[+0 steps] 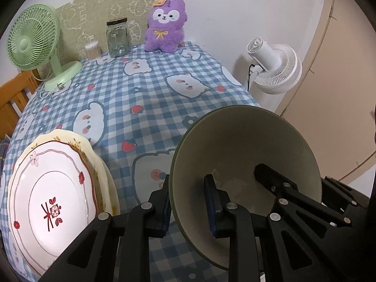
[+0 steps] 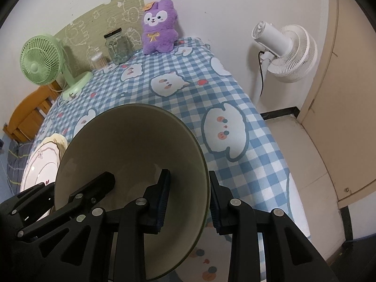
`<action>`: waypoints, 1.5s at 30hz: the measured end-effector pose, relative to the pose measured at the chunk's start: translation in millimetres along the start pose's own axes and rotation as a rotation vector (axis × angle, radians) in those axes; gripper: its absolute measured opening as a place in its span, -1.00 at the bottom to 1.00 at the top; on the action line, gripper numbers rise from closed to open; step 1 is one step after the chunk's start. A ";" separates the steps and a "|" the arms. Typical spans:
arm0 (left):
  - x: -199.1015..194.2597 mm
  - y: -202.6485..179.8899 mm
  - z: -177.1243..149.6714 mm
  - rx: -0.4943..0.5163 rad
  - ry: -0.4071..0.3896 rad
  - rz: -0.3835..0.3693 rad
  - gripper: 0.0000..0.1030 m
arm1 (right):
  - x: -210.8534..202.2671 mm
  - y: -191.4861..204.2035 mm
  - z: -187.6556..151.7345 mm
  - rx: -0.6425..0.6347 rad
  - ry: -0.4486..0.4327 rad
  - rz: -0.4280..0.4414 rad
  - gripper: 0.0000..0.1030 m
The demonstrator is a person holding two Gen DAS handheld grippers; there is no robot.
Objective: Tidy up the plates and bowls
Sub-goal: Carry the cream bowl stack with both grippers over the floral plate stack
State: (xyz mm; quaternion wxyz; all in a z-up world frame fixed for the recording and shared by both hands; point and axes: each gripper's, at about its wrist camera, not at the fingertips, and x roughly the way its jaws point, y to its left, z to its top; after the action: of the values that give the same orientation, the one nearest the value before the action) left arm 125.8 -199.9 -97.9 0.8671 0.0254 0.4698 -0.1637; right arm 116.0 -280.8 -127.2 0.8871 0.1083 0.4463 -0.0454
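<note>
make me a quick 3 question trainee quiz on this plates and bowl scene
1. True or false: both tools straddle the rim of the same bowl.
2. What lies on the tablecloth left of the bowl? A) a mug B) stacked plates C) a pan
3. Name the purple thing by the wall.

Key:
1. True: left tool on one side, right tool on the other.
2. B
3. A plush toy.

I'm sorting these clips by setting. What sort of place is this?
Probably a room in a home, not a lab: a table under a checked cartoon tablecloth, a purple plush toy against the wall, and a green desk fan beside a glass jar.
</note>
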 end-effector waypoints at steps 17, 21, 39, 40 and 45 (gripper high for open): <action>-38.5 35.1 6.2 -0.088 -0.034 0.024 -0.58 | -26.6 43.6 18.4 -0.073 -0.032 0.036 -0.35; -55.6 45.2 7.4 -0.111 -0.068 0.048 -0.58 | -34.6 56.4 25.2 -0.089 -0.032 0.063 -0.36; -101.1 106.6 -0.7 -0.187 -0.152 0.111 -0.58 | -53.0 132.0 29.5 -0.189 -0.058 0.126 -0.36; -102.8 110.3 -2.2 -0.192 -0.155 0.116 -0.58 | -52.6 136.1 28.8 -0.195 -0.056 0.130 -0.36; -109.5 130.4 -9.4 -0.231 -0.163 0.124 -0.58 | -50.9 158.0 25.6 -0.224 -0.049 0.140 -0.36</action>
State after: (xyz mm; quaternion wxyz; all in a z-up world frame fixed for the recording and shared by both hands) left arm 103.1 -46.4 -27.3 0.9080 -0.0590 0.4110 -0.0561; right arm 133.6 -133.9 -47.6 0.9053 0.0384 0.4181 0.0642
